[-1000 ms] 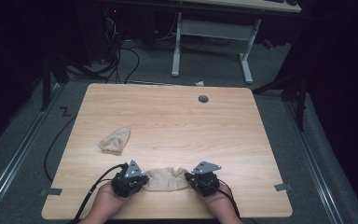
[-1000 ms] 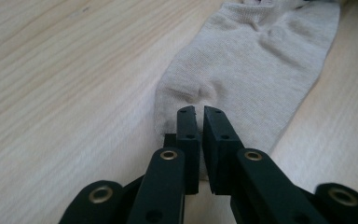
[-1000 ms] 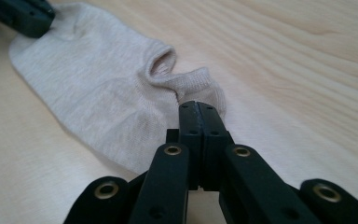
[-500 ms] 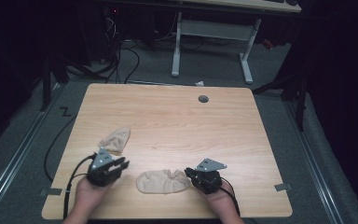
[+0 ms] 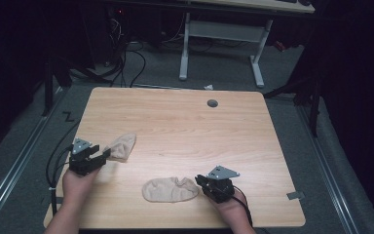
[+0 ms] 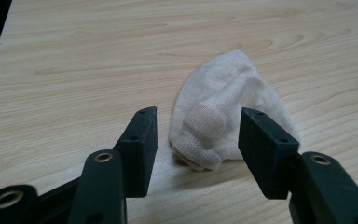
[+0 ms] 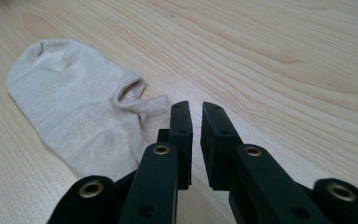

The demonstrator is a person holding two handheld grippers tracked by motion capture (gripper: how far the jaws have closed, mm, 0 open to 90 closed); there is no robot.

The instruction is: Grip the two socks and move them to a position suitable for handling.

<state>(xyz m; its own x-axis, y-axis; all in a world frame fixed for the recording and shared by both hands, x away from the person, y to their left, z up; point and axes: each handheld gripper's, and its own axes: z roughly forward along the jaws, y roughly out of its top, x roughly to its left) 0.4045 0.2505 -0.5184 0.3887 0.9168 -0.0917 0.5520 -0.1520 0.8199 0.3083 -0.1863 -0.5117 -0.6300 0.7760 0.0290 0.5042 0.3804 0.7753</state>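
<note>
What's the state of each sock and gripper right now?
Far sock: bunched up on the table, one end between the left fingers, not yet pinched.
Near sock: lying flat, free, opening toward the right gripper.
Left gripper: open around the far sock's end.
Right gripper: nearly closed, empty, beside the near sock's cuff.

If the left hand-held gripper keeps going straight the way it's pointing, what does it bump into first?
Most likely the crumpled sock. The left hand-held gripper is open, and the sock's near end lies on the table right ahead, lined up with the gap between its jaws. How near it is can't be judged exactly.
</note>
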